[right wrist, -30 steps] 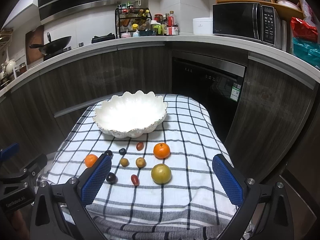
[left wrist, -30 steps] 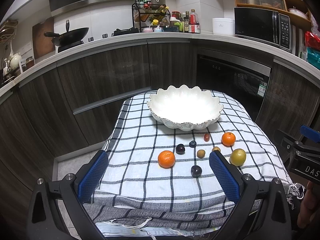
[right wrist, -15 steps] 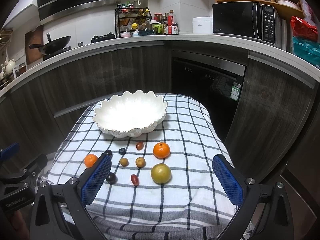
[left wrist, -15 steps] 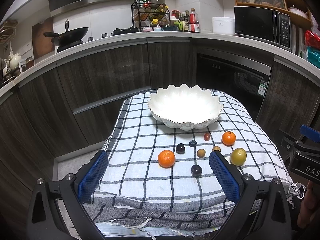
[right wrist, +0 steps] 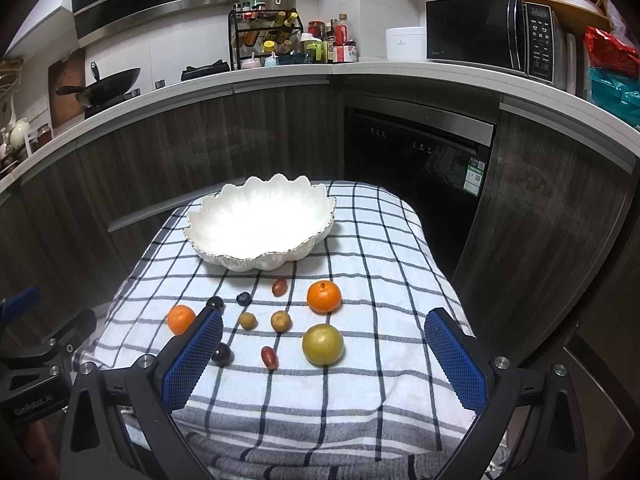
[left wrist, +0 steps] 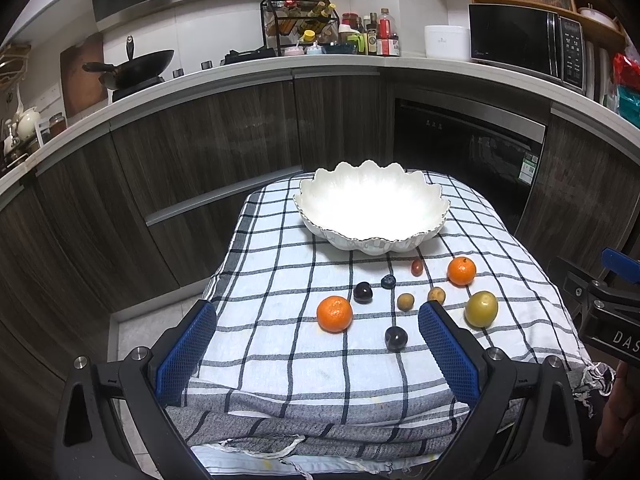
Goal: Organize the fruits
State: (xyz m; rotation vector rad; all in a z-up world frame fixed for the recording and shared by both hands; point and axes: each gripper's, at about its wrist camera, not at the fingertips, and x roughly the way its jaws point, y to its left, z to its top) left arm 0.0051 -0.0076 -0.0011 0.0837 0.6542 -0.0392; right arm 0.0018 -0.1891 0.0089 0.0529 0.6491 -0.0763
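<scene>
- Nothing has shifted since a second ago: both my grippers hang at the lower frame edge, and the fruit lies as it did.
- My left gripper [left wrist: 316, 356] and right gripper [right wrist: 324, 360] stand spread wide, holding nothing.
- Fruit sits mid-frame on the checked cloth [right wrist: 360, 392], below the empty white bowl [right wrist: 260, 216].
- I'd take the green fruit [right wrist: 323, 345] first: centre it between the pads, close gently so it won't roll.
</scene>
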